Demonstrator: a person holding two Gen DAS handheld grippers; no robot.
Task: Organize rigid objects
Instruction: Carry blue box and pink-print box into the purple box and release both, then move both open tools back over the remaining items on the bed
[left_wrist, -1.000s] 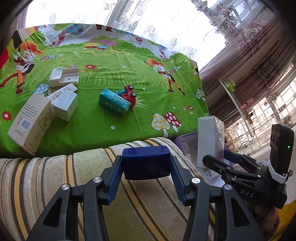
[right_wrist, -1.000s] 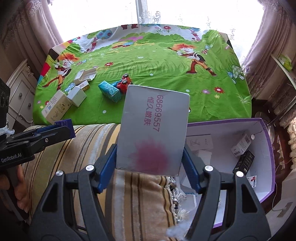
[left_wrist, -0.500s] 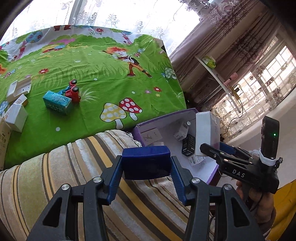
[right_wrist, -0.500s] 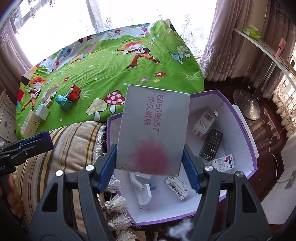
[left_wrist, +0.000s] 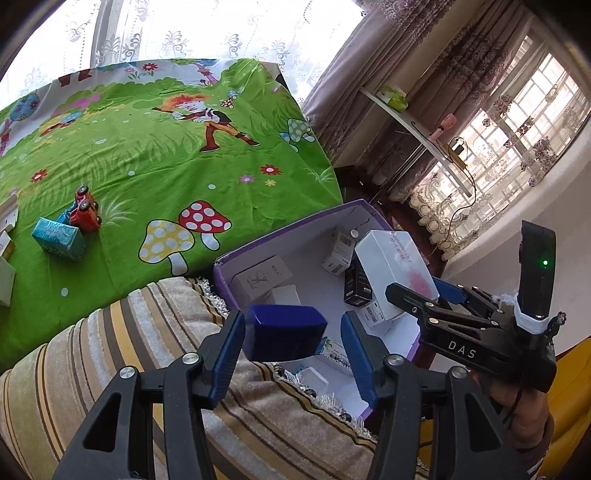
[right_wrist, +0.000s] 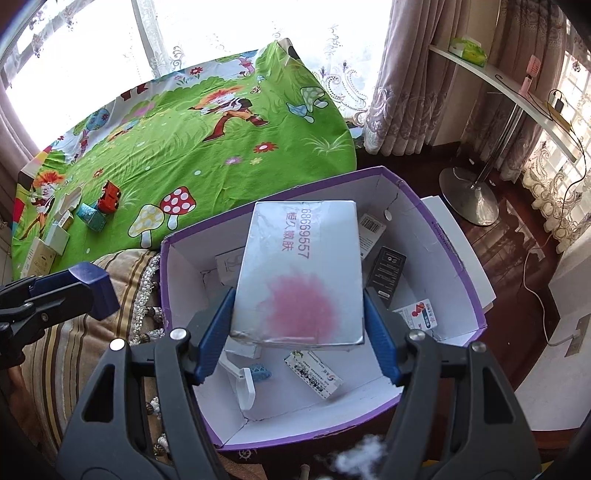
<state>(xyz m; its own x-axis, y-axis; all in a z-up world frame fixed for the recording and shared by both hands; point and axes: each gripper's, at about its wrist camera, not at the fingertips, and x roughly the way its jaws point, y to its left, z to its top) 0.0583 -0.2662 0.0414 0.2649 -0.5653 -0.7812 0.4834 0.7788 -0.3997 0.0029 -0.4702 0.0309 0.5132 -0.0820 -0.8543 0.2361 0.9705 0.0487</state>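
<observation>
My left gripper (left_wrist: 293, 332) has opened; the dark blue box (left_wrist: 283, 336) still touches the left finger but stands clear of the right finger, tilted at the near left edge of the purple-rimmed bin (left_wrist: 221, 271). My right gripper (right_wrist: 298, 325) is shut on a large white box with a pink blotch and red print (right_wrist: 301, 273), held over the bin (right_wrist: 458, 254). That box also shows in the left wrist view (left_wrist: 393, 266). The bin holds several small boxes and a white plastic piece (right_wrist: 242, 384).
A striped cushion (left_wrist: 110, 354) lies left of the bin. On the green cartoon sheet (left_wrist: 155, 155) sit a teal box (left_wrist: 59, 238), a red toy car (left_wrist: 85, 210) and several white boxes at the left edge. A stand base (right_wrist: 469, 194) rests on the floor beyond.
Both grippers swung right from over the bed to over the bin. My left gripper's jaws have spread and the blue box has tilted loose. The right gripper still grips the white box.
</observation>
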